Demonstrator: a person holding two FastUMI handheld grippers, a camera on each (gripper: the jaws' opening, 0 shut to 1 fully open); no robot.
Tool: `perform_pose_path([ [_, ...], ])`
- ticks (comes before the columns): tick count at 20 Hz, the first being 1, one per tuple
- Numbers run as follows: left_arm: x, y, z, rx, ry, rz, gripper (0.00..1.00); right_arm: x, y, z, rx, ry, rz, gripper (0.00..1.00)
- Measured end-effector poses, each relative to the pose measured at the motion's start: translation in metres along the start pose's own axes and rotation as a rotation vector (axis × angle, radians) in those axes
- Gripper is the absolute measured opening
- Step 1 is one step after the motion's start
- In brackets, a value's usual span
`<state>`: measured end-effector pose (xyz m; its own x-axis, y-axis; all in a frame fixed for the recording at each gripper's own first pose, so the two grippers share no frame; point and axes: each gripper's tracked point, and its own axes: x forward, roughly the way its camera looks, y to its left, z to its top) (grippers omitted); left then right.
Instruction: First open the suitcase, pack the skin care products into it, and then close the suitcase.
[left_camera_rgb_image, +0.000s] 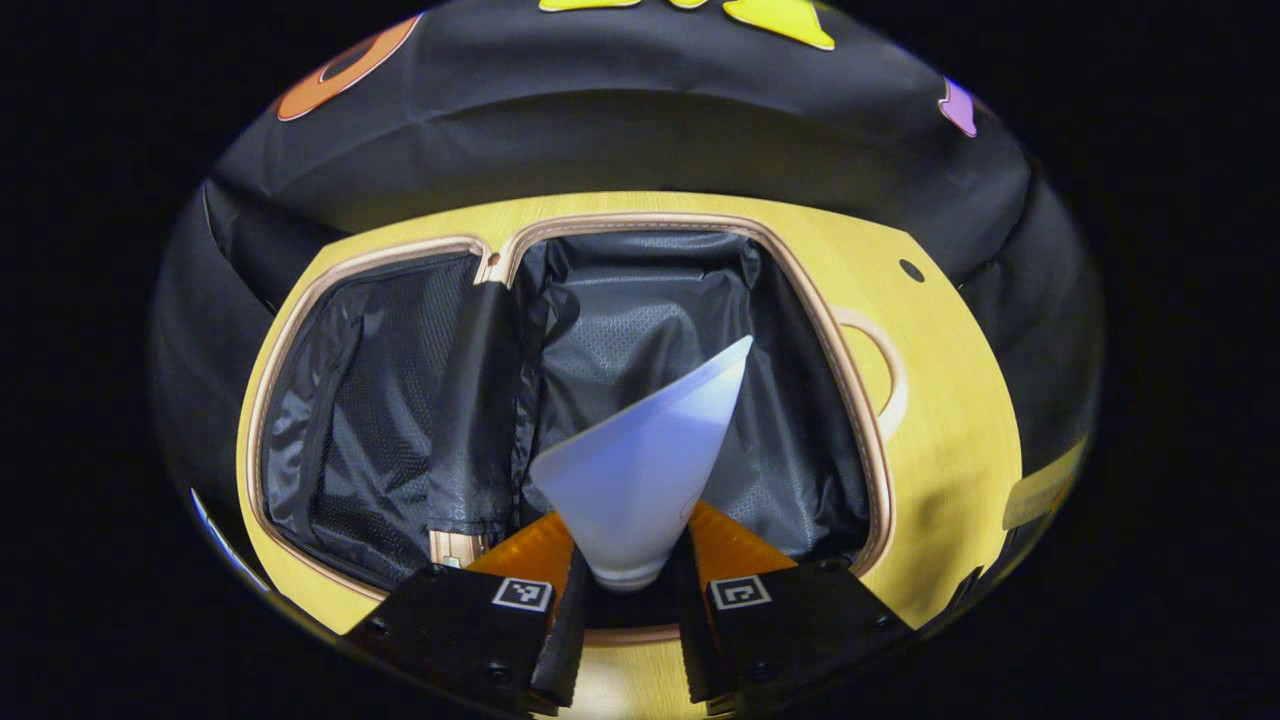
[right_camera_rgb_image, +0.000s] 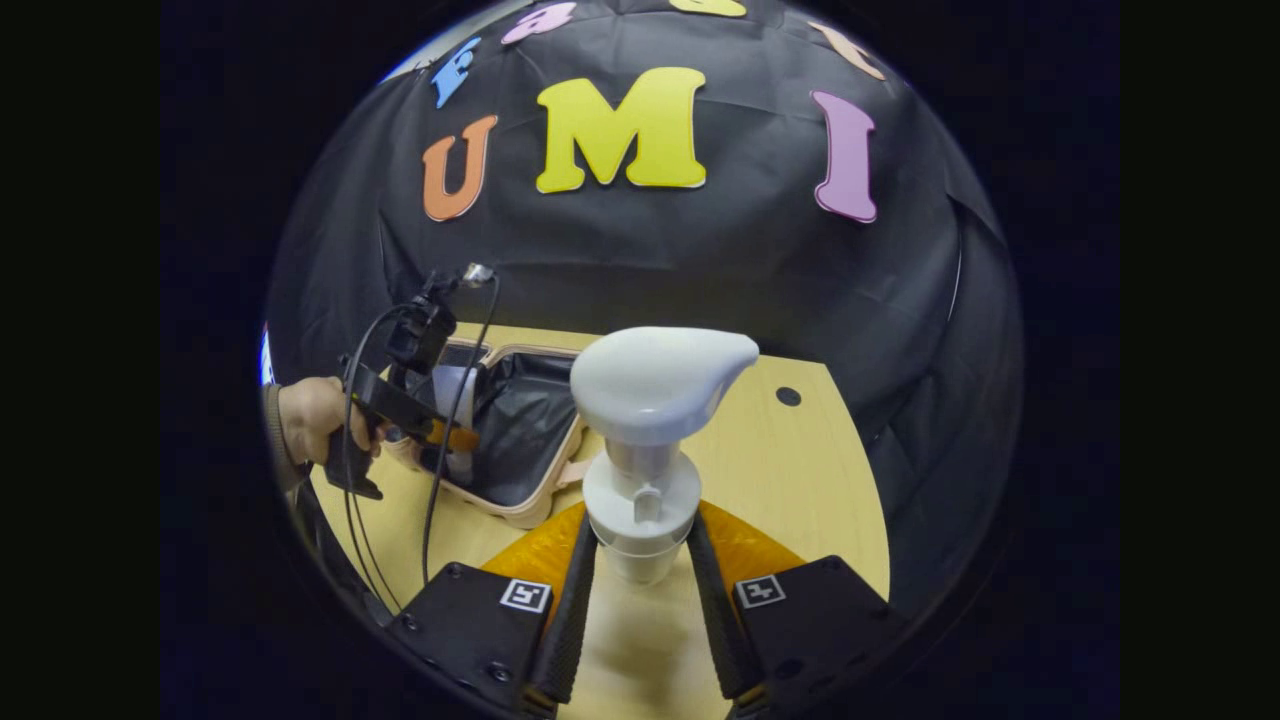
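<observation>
Black-lined suitcase (left_camera_rgb_image: 600, 320) lies open; packing is under way.
Your left claw (left_camera_rgb_image: 628, 585) clamps a pale tube (left_camera_rgb_image: 650, 450) above it; right claw (right_camera_rgb_image: 640, 575) grips a pump bottle (right_camera_rgb_image: 645, 440). Lower, then release.

Open suitcase (left_camera_rgb_image: 560, 400); white tube (left_camera_rgb_image: 640, 470); pump bottle (right_camera_rgb_image: 645, 450).

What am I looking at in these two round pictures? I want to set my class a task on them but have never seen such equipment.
There is no robot here: a person holds a two-finger tool in each hand, and a camera rides on each tool looking forward along its fingers. In the left gripper view, the left gripper holds a pale blue tube above the open suitcase, which lies flat on a yellow table showing its dark lining. In the right gripper view, the right gripper has a white pump bottle between its fingers; they seem to press on it. Farther off there, a hand holds the left gripper over the suitcase.
</observation>
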<state>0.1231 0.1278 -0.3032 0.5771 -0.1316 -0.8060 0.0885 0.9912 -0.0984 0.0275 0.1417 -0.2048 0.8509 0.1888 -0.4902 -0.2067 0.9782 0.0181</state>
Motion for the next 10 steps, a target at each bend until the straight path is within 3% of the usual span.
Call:
perform_pose_path([
  [10,0.028,0.012,-0.003,-0.042,0.07,0.023,0.43,0.018,0.037,0.008,-0.037,0.026,0.064,0.49],
])
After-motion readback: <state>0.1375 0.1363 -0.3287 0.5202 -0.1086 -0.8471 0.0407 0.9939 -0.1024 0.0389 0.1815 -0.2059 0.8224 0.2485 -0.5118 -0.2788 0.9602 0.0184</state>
